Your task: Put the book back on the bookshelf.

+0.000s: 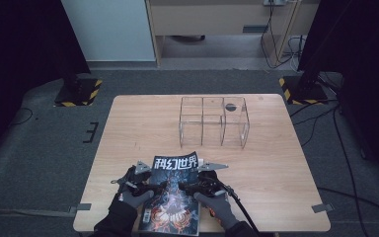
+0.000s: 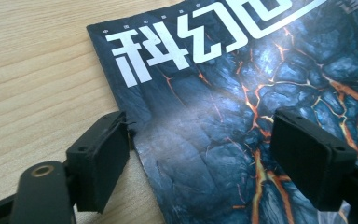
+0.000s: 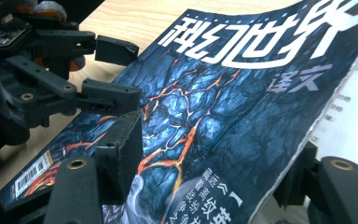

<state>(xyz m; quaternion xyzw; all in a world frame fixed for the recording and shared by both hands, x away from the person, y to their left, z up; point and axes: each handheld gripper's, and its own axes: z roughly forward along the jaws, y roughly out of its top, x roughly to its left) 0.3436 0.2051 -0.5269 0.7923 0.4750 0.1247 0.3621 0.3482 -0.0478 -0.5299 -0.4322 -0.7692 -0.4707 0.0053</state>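
A magazine point(image 1: 173, 197) with a dark blue cover, orange cracks and white characters lies at the table's near edge. My left gripper point(image 2: 205, 158) is open, one jaw touching the magazine's point(image 2: 205, 93) left edge and the other over the cover. In the high view it point(image 1: 150, 187) sits at the magazine's left side, held by a gloved hand. My right gripper point(image 3: 214, 172) is open and straddles the magazine's point(image 3: 242, 93) right edge. Its one jaw rests on the cover and the other sits under the raised cover edge. A white inner page point(image 3: 349, 116) shows below. The left gripper point(image 3: 126, 74) appears across the cover.
A clear acrylic box point(image 1: 213, 121) with several compartments stands at the back middle of the wooden table point(image 1: 128, 128). Cables point(image 1: 237, 202) trail off the near edge by my right hand. Dark stands with striped bases point(image 1: 78, 91) flank the table on the floor.
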